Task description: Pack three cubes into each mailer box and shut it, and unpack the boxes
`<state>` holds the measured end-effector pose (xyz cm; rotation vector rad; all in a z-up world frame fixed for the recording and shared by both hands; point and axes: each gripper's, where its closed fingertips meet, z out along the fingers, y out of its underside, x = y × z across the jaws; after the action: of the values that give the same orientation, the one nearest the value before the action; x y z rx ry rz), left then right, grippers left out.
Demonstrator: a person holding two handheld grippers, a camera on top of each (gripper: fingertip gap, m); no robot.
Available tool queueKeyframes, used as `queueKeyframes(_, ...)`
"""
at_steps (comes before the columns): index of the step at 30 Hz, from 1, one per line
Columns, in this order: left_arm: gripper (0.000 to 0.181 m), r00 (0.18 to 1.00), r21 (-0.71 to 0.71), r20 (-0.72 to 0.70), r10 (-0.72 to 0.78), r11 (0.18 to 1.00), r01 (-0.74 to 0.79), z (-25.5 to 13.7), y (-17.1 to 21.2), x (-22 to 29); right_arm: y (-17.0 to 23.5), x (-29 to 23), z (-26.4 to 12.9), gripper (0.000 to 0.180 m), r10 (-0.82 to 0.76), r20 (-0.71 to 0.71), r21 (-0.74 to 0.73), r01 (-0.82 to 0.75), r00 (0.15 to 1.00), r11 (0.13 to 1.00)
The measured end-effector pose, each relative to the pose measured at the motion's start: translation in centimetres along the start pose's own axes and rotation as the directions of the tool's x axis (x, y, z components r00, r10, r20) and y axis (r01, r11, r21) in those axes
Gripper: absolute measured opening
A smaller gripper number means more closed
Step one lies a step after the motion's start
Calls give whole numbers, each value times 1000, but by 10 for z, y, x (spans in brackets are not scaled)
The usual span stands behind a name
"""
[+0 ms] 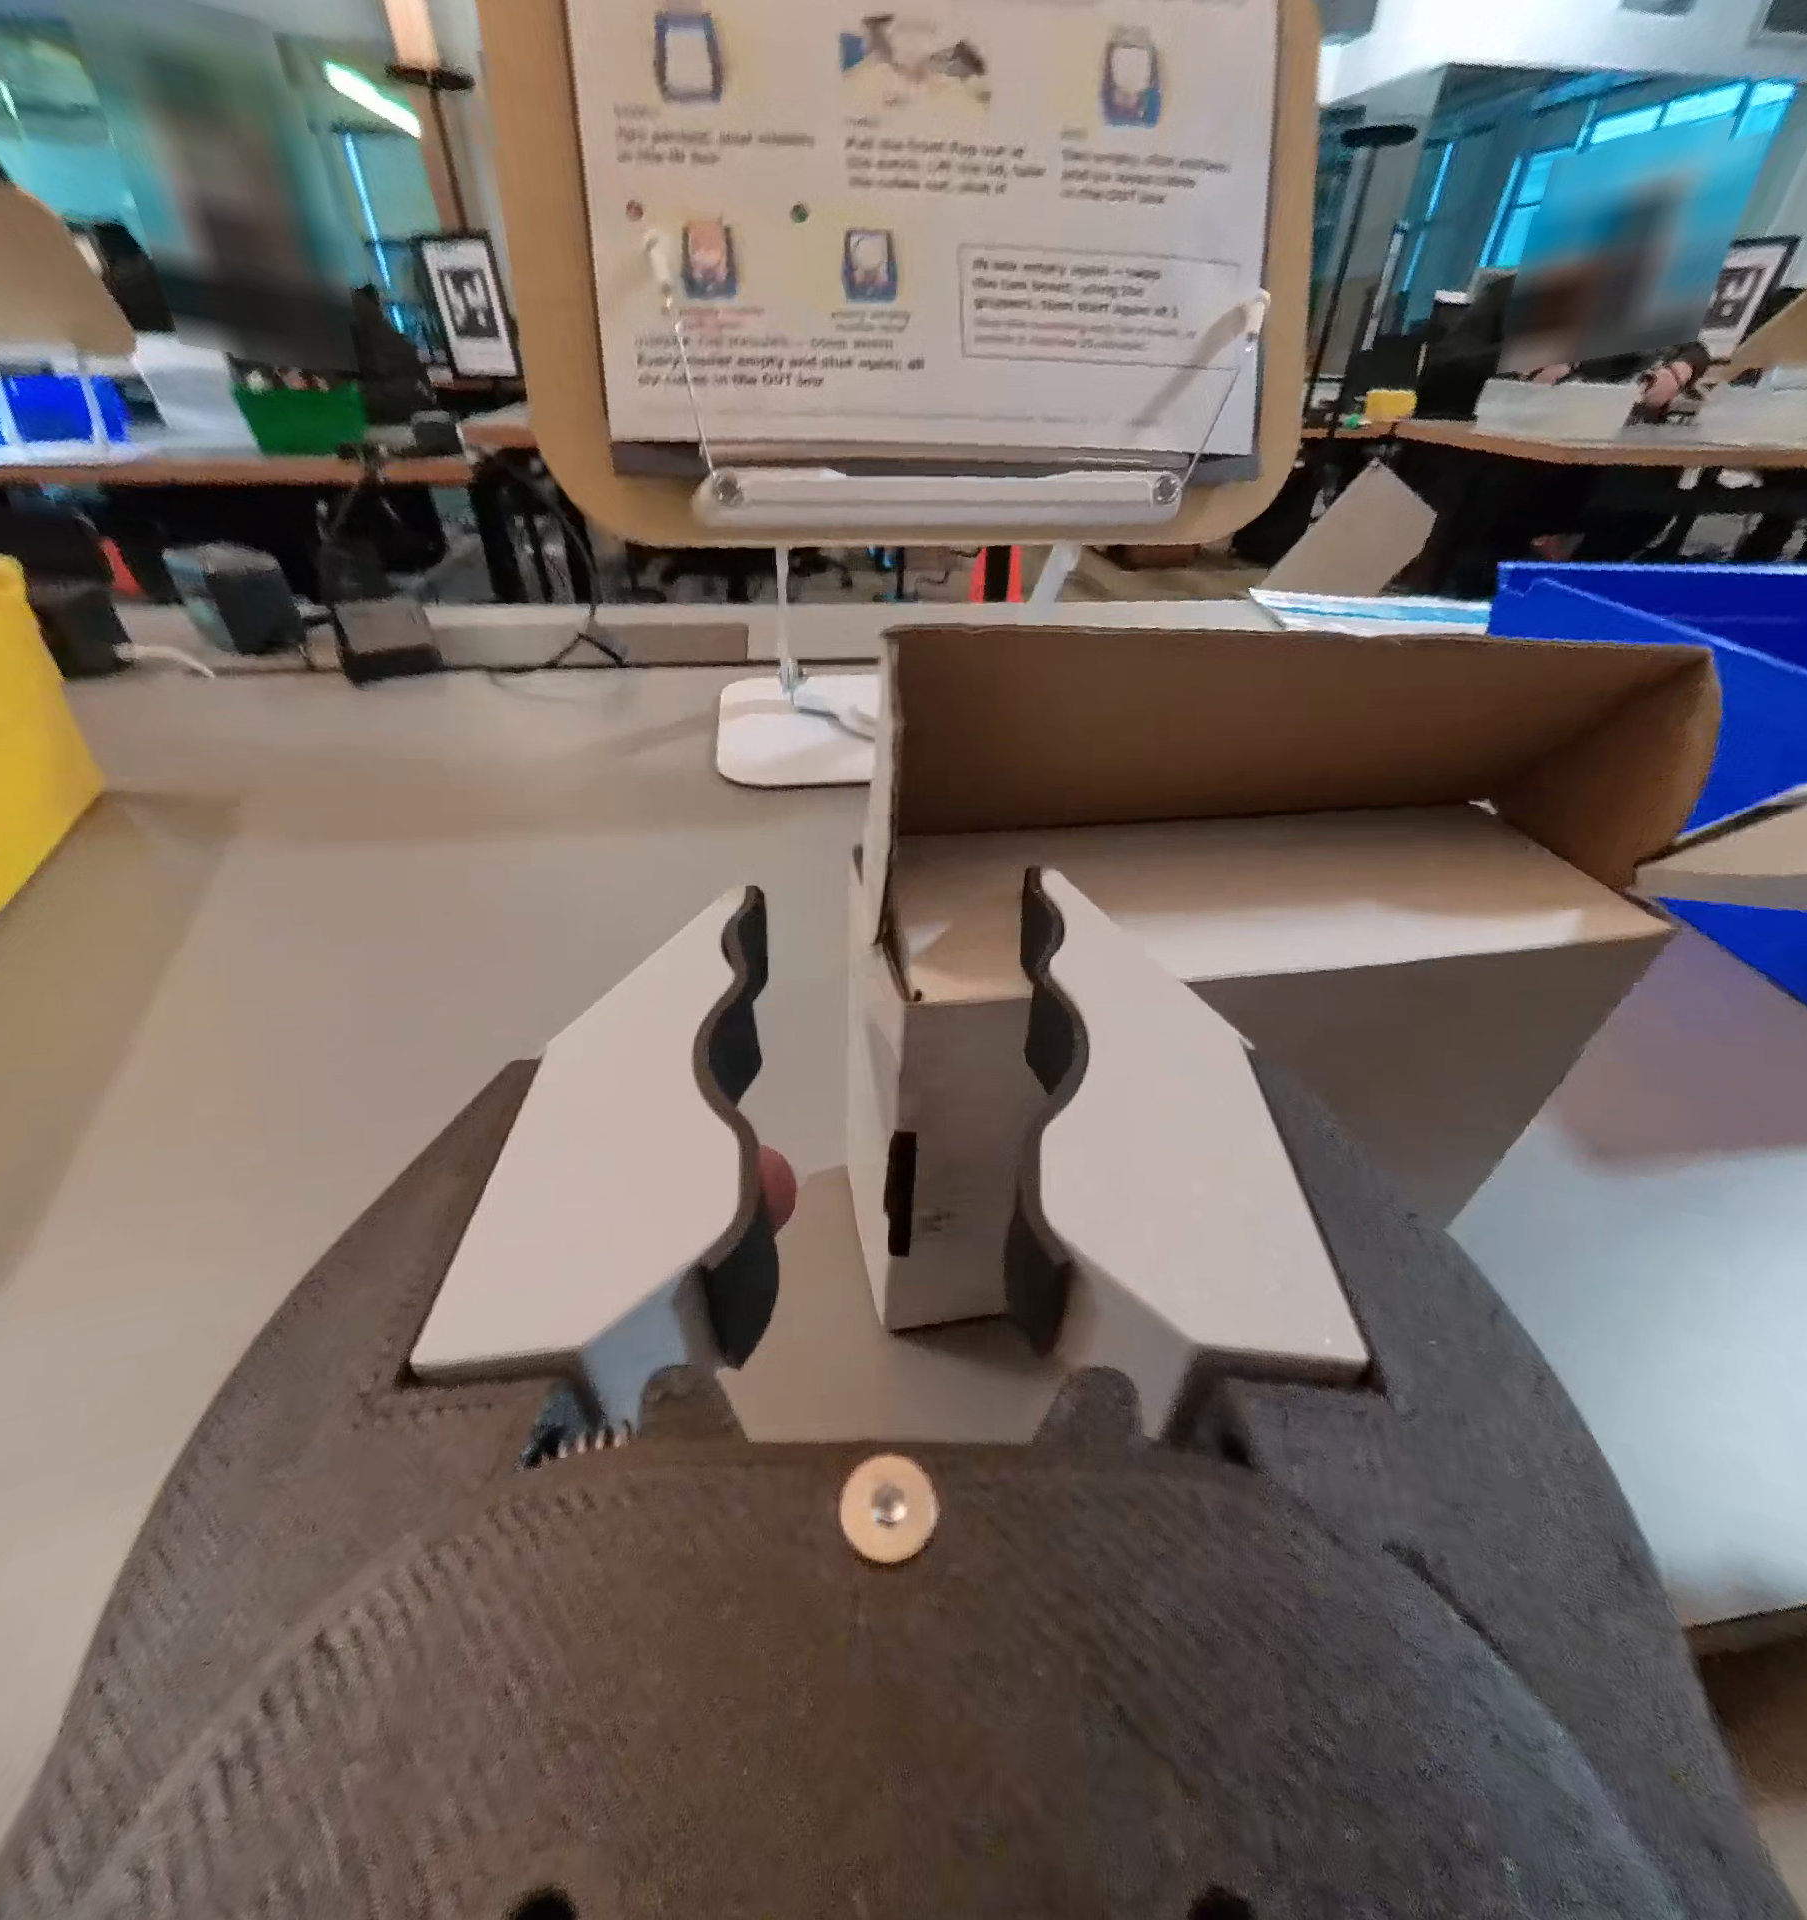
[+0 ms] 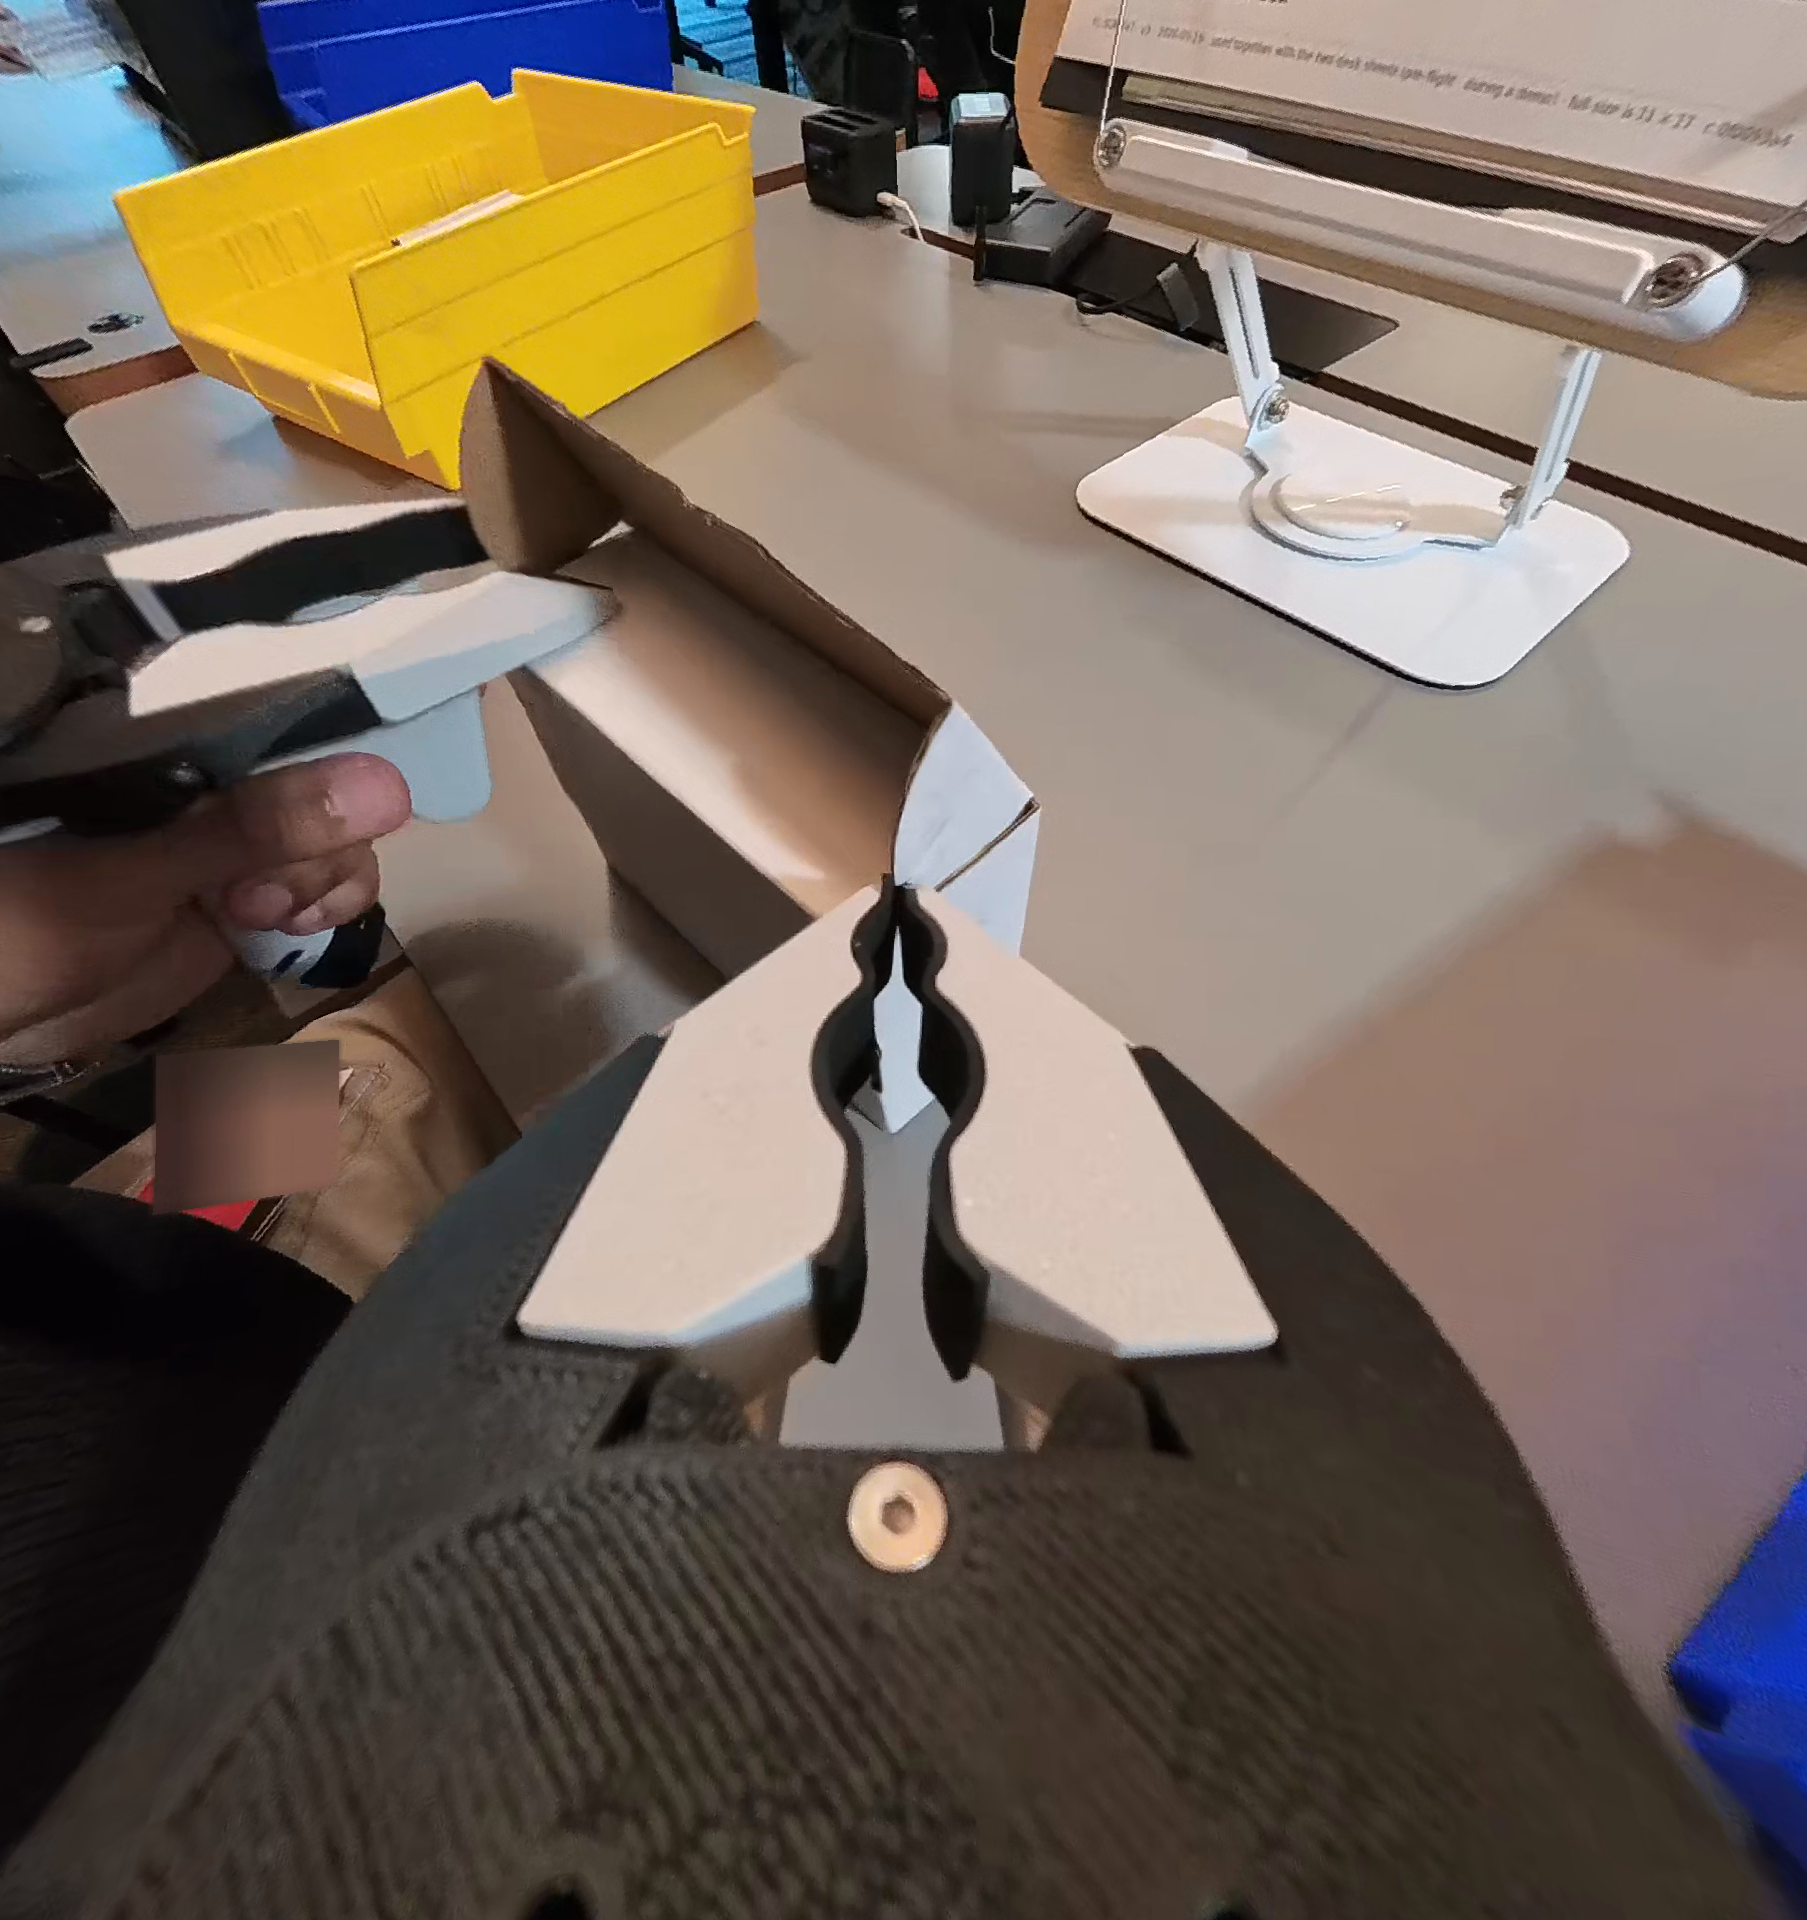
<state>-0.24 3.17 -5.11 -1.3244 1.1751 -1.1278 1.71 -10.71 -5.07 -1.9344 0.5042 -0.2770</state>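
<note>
Mailer box [image 1: 1294, 935] of white cardboard with a brown inside is sitting on the pale grey desk [image 1: 359, 1039], its lid half raised and tilting over the body. From the left wrist view, the left tool [image 1: 894, 904] is standing with its two grey fingers apart, straddling the box's near end wall; the right-hand finger is lying against that wall while the other is clear of it. From the right wrist view, the same left tool [image 2: 540, 566] is reaching the box's far corner just under the lid's rounded side flap. The right tool [image 2: 897, 899] is pinching its black-lined fingers together on the box's white corner flap [image 2: 966, 805]. A yellow plastic bin [image 2: 463, 260] is resting beyond the box, a blue plastic bin [image 1: 1709, 665] is sitting on the opposite side, and a white-based stand holding a printed sheet [image 1: 930, 260] is rising behind.
</note>
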Motion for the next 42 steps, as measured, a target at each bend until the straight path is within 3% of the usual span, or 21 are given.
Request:
queueKeyframes(5, 20, 991, -32, -78, -111, 994, 109, -1, 3, 4, 0, -1, 1, 0, 5, 4, 5, -5, 1000, 1000)
queueKeyframes(9, 5, 990, -5, -39, -135, 991, 135, -2, 1, -4, 0, -1, 2, 0, 9, 7, 6, -9, 1000, 1000)
queueKeyframes(17, 0, 999, 29, 48, -13, 1000, 12, -2, 1, -4, 0, -1, 3, 0, 14, -2, 9, -14, 1000, 1000)
queueKeyframes(21, 0, 986, 62, 107, 128, 989, -135, -2, -6, -2, 1, 2, 2, 0, 2, -27, 1, -2, 1000, 1000)
queueKeyframes(26, 3, 974, 20, 172, 150, 988, -156, 1, 1, -5, 0, -3, 2, 0, 12, -5, 3, -12, 1000, 1000)
queueKeyframes(36, 30, 997, 32, 6, 81, 996, -81, 1, 1, 10, 1, 3, 2, 0, 27, -14, 17, -26, 1000, 999)
queueKeyframes(42, 35, 994, 48, -8, 105, 993, -105, -1, -1, 12, 0, 5, -2, 20, 64, 20, 15, -64, 998, 998)
